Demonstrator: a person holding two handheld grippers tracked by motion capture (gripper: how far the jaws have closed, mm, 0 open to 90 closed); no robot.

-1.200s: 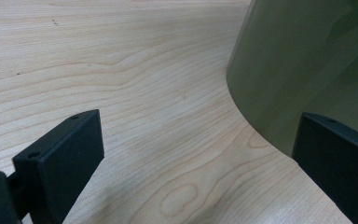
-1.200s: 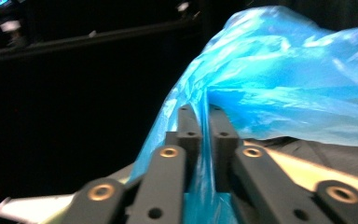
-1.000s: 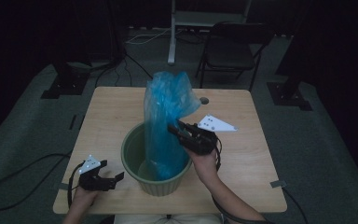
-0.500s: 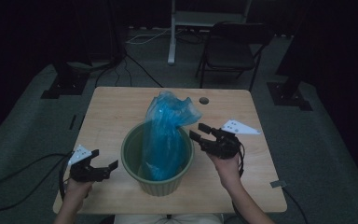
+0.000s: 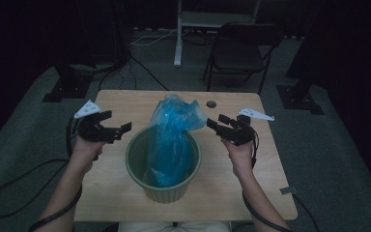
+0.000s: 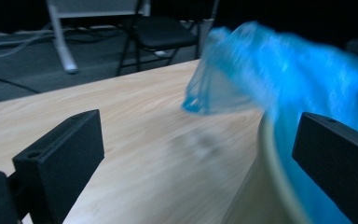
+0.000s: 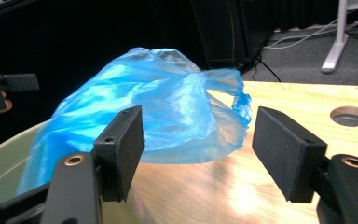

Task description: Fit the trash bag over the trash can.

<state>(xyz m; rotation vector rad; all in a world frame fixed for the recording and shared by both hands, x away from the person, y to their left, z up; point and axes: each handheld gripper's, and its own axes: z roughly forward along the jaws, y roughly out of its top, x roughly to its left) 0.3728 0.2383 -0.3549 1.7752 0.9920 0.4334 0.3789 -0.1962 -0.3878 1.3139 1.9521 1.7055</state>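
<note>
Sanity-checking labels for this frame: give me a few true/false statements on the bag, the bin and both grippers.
1. The blue bag stands in the green bin. True.
2. The right gripper is clamped on the bag. False: its jaws have just been opening, nothing between them, the bag beyond.
3. The left gripper is open. True.
4. The bin lies tipped on its side. False: it stands upright on the table.
5. The table has a round hole behind the bin. True.
</note>
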